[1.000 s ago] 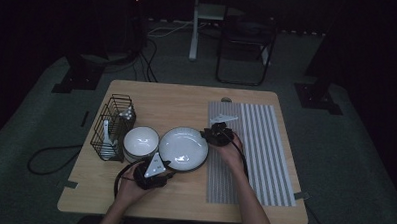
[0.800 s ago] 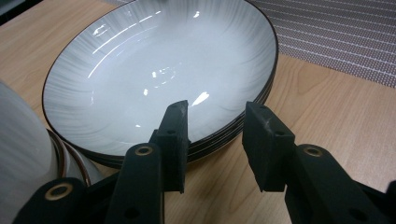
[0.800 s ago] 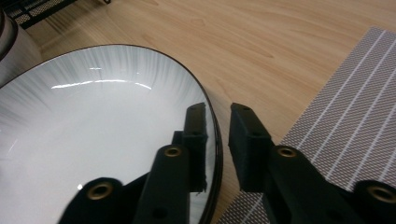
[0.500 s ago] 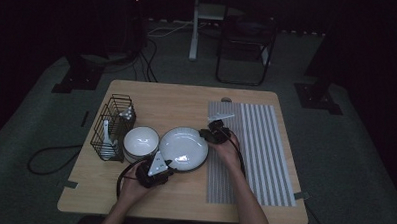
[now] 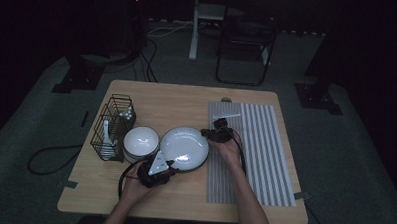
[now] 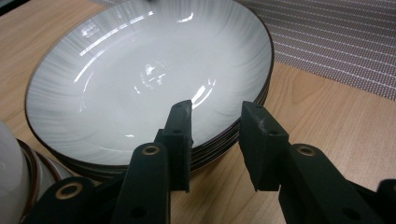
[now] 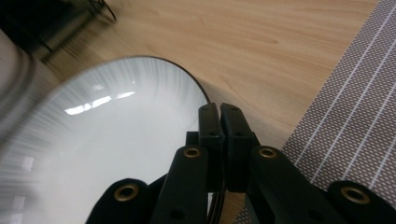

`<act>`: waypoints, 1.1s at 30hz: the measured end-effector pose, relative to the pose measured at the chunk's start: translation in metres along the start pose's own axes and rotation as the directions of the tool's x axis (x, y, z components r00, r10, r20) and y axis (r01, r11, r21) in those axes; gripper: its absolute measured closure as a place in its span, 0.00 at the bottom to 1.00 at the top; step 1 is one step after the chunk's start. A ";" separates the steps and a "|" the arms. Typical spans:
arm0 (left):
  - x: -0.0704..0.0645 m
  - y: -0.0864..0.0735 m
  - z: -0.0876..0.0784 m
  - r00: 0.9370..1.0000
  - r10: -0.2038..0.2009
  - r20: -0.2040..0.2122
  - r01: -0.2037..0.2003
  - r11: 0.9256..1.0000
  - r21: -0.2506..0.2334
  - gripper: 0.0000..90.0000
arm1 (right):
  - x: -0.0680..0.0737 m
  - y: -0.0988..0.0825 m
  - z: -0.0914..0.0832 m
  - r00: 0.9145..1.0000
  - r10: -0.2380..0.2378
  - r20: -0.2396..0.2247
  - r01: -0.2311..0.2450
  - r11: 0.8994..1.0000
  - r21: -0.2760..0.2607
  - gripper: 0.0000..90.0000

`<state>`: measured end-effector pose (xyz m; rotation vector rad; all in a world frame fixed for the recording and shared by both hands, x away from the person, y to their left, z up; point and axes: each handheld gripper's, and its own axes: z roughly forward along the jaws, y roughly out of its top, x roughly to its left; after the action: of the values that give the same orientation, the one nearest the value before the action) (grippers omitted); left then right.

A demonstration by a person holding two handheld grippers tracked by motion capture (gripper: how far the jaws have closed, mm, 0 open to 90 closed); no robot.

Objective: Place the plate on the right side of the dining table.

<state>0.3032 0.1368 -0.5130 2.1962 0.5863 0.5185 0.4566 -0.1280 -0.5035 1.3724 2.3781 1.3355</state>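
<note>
Wire rack point(image 5: 111, 126) at the surface's left edge, small bowl point(image 5: 141, 141) beside it. My left fingers point(image 6: 215, 123), just closing, straddle the plate stack's near rim without pressing. Top plate point(image 5: 183, 148) mid-surface. My right fingers point(image 7: 219, 122) pinch its rim by the striped mat point(image 5: 257, 159).

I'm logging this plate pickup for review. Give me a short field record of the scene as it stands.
work surface: wooden table
main item: top plate of a stack
right gripper: jaws shut on the plate's rim, by the striped mat
left gripper: jaws open astride the near rim, just been closing
beside stack: bowls, wire rack
</note>
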 end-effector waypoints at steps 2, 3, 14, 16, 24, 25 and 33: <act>0.000 0.001 0.000 1.000 -0.002 0.001 0.002 1.000 -0.002 0.73 | 0.000 0.001 -0.003 1.000 -0.004 0.011 0.004 1.000 0.010 0.99; 0.000 0.001 0.001 1.000 -0.001 0.002 0.001 1.000 -0.003 0.73 | 0.000 0.001 -0.004 1.000 -0.002 0.014 0.002 1.000 0.014 0.99; -0.001 0.000 0.002 1.000 -0.018 -0.024 0.018 1.000 -0.008 0.67 | 0.003 0.000 -0.012 0.999 -0.007 0.047 0.008 1.000 -0.002 0.99; 0.000 -0.001 0.000 1.000 -0.024 -0.020 0.024 1.000 -0.010 0.64 | 0.003 0.000 -0.014 0.998 -0.011 0.057 0.012 1.000 -0.005 0.99; -0.001 -0.004 0.002 0.998 -0.057 -0.018 0.058 0.998 0.032 0.60 | 0.005 0.001 -0.029 0.994 -0.026 0.110 0.030 0.999 -0.035 1.00; -0.002 -0.003 0.003 0.998 -0.055 -0.018 0.056 0.998 0.035 0.59 | 0.004 0.001 -0.031 0.993 -0.028 0.111 0.033 0.999 -0.037 1.00; 0.003 -0.004 0.003 0.997 -0.081 0.007 0.081 0.997 0.017 0.62 | 0.003 0.009 -0.047 0.993 -0.037 0.110 0.044 0.997 -0.064 1.00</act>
<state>0.3063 0.1388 -0.5171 2.1794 0.6749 0.4634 0.4388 -0.1535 -0.4672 1.3361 2.2590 1.2821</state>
